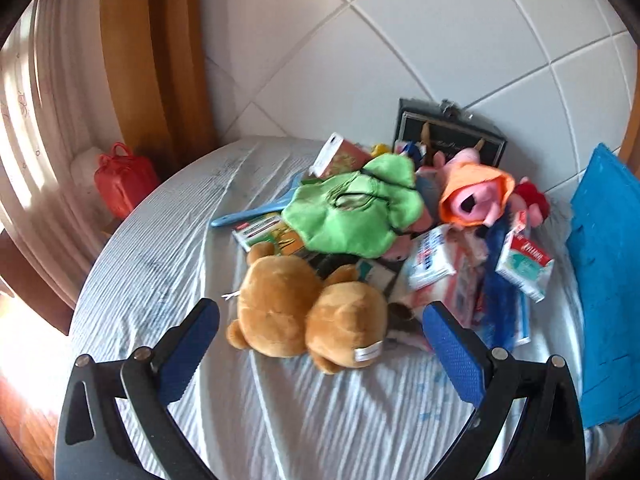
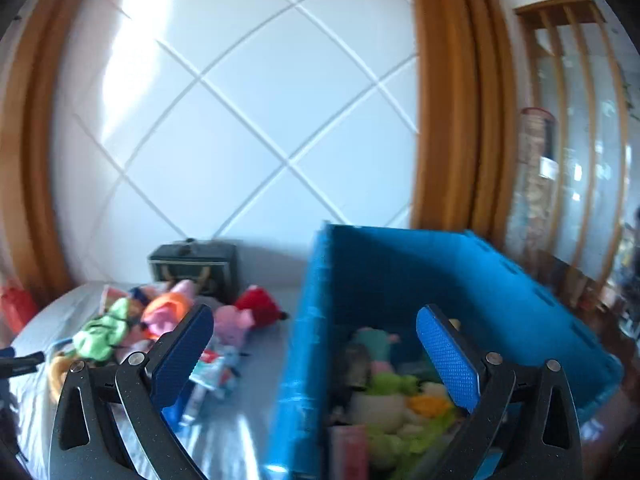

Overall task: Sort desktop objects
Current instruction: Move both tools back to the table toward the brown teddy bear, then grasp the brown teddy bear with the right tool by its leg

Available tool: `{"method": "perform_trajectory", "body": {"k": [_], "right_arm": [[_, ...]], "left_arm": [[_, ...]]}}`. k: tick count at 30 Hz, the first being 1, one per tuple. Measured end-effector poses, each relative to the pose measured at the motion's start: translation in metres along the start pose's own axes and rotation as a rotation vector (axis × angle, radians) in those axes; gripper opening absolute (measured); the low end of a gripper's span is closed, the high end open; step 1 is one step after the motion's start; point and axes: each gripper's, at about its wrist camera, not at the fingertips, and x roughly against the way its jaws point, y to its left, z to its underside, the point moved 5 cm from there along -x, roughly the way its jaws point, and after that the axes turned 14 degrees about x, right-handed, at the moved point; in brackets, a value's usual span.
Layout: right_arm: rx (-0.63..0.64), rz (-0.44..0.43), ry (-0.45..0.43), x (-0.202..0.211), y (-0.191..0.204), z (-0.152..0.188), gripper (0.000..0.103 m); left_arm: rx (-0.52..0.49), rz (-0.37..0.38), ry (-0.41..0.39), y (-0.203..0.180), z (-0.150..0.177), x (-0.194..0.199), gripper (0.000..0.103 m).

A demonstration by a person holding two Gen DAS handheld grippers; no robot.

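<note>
Right now my left tool (image 1: 320,332) gapes empty, the teddy bear (image 1: 304,316) straight ahead between its fingers, lengthwise across; my right tool (image 2: 314,340) gapes empty over the blue bin (image 2: 500,280).

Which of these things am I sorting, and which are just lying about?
For the job:
- brown teddy bear
- green plush
- pink pig plush in orange hood
- tissue packs
- blue bin, already holding toys
- left gripper and right gripper, both open

Lying about:
- red bag
- dark case against the wall
</note>
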Motion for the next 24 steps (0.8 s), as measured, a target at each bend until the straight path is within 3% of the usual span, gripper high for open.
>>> {"method": "perform_trajectory", "body": {"k": [4,9,13,16,20,24], "right_arm": [[0.097,-0.237,0.009,-0.035,0.083,-0.009,0.103],[0.138,-0.390,0.119,-0.077,0.182,0.009,0.103],[0.112,-0.371,0.249,-0.100,0.243,0.041,0.103],[0.024,-0.335,0.338,-0.107,0.278,0.064,0.103],[-0.013,-0.348,0.425,-0.107,0.325,0.081,0.103],[-0.001,-0.361,0.464,-0.097,0.362,0.087,0.103]], "left_arm": [[0.043,-0.091,0.085,0.042,0.002,-0.036,0.103],[0.064,-0.036,0.140,0.057,-0.033,-0.089,0.103],[-0.056,-0.004,0.214,0.043,-0.056,-0.153,0.103],[-0.183,0.016,0.317,0.039,-0.038,-0.181,0.103],[-0.261,0.171,0.323,0.053,-0.006,-0.140,0.103],[-0.282,0.244,0.363,0.082,0.028,-0.105,0.103]]}}
